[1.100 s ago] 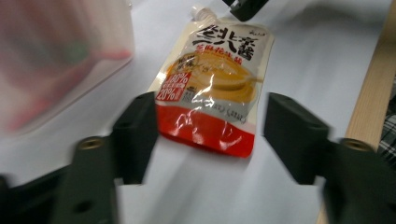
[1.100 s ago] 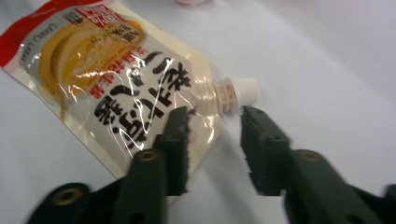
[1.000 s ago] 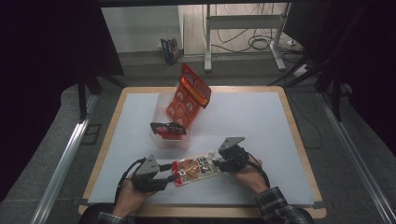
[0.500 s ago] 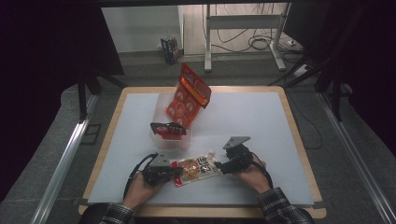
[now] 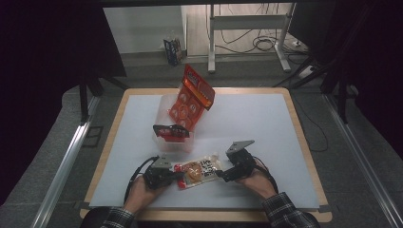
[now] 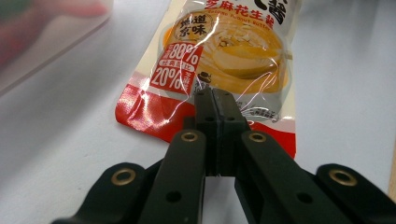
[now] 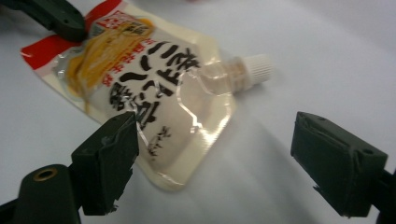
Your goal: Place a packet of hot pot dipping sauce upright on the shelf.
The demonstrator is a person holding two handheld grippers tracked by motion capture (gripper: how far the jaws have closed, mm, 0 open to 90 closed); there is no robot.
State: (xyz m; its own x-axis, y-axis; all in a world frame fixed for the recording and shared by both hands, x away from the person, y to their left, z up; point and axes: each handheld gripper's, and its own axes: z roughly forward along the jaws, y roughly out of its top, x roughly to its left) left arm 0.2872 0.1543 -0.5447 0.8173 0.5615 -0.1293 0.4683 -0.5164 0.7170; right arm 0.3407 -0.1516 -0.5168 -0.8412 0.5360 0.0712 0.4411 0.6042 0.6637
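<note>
1 spouted pouch lies flat on the white worktop, near the front edge, betw. the 2 claws; white cap points toward the person's right. 1 clear plastic bin sits just behind it, w/ 2 orange snack packs: 1 big one standing up out of the bin, 1 smaller at its front rim.

Left claw: clenched tight on the pouch's red bottom end, pads pinching the foil, jaws w/ no gap. In the high view it sits at the pouch's left end, hand behind it.

Right claw: released, jaws have just been opening and stand wide apart. The pouch's clear cap-end corner lies betw. them, by the left-hand pad, but I can't tell if that pad touches it. High view: at the pouch's right end.
</note>
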